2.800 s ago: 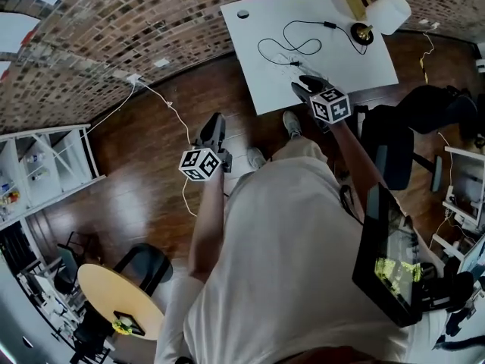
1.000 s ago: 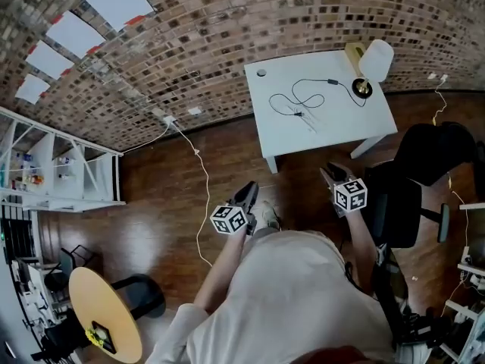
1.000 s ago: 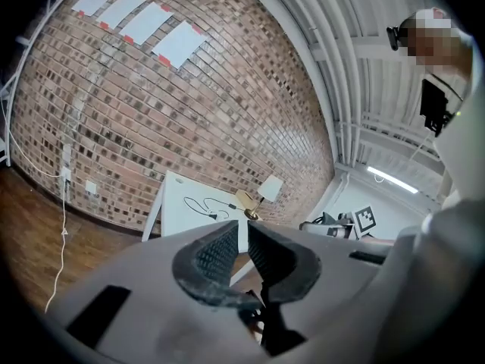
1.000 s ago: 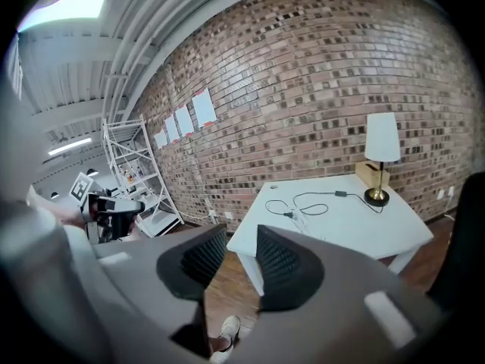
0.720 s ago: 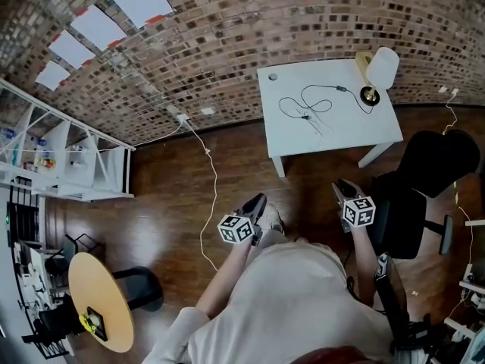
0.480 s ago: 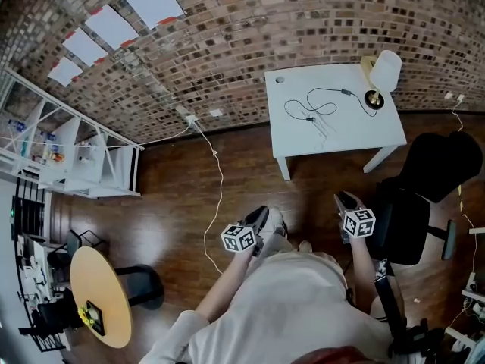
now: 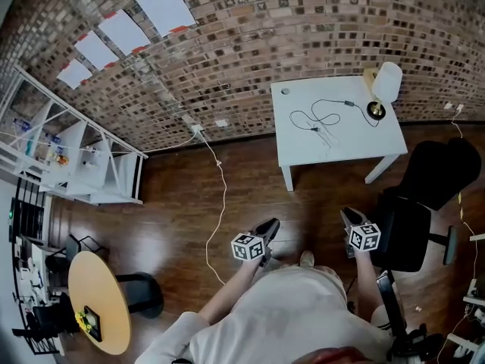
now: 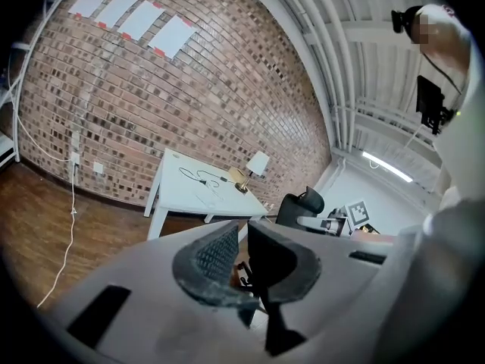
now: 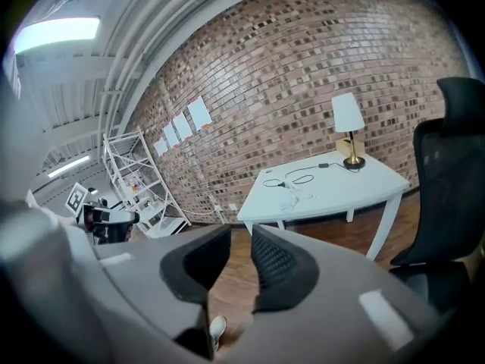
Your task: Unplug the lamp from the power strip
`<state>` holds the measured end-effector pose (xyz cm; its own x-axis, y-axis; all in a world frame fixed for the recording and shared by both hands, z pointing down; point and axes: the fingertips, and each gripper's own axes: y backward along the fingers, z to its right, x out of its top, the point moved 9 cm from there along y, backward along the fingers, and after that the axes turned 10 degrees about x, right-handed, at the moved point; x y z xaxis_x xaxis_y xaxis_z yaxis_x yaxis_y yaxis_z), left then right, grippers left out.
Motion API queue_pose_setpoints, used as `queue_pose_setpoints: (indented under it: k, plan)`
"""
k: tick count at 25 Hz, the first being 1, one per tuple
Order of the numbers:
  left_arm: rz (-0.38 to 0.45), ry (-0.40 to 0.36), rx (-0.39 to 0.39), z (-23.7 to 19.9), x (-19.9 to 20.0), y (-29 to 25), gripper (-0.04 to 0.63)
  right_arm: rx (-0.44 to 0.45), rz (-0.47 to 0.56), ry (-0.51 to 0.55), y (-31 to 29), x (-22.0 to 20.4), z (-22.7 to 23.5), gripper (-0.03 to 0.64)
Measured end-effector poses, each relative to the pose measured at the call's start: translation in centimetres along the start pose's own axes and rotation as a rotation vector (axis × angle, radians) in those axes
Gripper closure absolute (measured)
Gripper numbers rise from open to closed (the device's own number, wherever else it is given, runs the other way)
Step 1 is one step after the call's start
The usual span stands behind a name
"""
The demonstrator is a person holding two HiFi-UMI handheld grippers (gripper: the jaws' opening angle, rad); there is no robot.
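The lamp [image 7: 385, 83] with a white shade and brass foot stands at the far right corner of the white table [image 7: 356, 141]. Its black cord [image 7: 324, 116] loops across the tabletop to a pale power strip [image 7: 324, 133]. Both grippers hang over the wooden floor, well short of the table. My left gripper [image 7: 267, 228] has a narrow gap between its jaws and holds nothing. My right gripper [image 7: 347, 215] has just been closing its jaws; a gap remains and nothing is between them. The table [image 9: 341, 184] and lamp [image 9: 348, 120] show beyond the right gripper [image 9: 241, 230], and the lamp [image 8: 258, 164] beyond the left gripper [image 8: 243, 226].
A black office chair [image 7: 424, 196] stands right of my right gripper. A white cable [image 7: 220, 196] runs from the brick wall across the floor. White shelving [image 7: 83, 165] is at the left, a round wooden table [image 7: 98, 298] lower left.
The table has shrunk and shifted up and right in the head view. Both grippers have drawn back from it and now sit lower, over the floor.
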<state>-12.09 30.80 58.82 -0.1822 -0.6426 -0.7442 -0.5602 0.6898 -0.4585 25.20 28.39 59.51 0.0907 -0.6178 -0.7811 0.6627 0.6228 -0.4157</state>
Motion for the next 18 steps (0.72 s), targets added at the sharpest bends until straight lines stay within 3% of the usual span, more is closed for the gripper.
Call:
queue_pose_setpoints:
  k: [4, 9, 14, 18]
  plan:
    - [-0.019, -0.035, -0.055, -1.6, 1.7, 0.2, 0.567, -0.091, 0.052, -0.018, 0.0, 1.1, -1.1, 0.543]
    - [-0.014, -0.186, -0.127, -3.6, 5.0, 2.0, 0.566, -0.215, 0.183, -0.067, -1.8, 4.0, -3.1, 0.534]
    - [0.025, -0.128, -0.086, -8.7, 6.7, 4.2, 0.567, -0.257, 0.202, 0.045, -5.0, 6.6, -7.3, 0.526]
    - [0.021, -0.102, -0.043, -12.5, 6.8, 5.4, 0.566, -0.227, 0.189, 0.071, -7.3, 5.8, -9.5, 0.526]
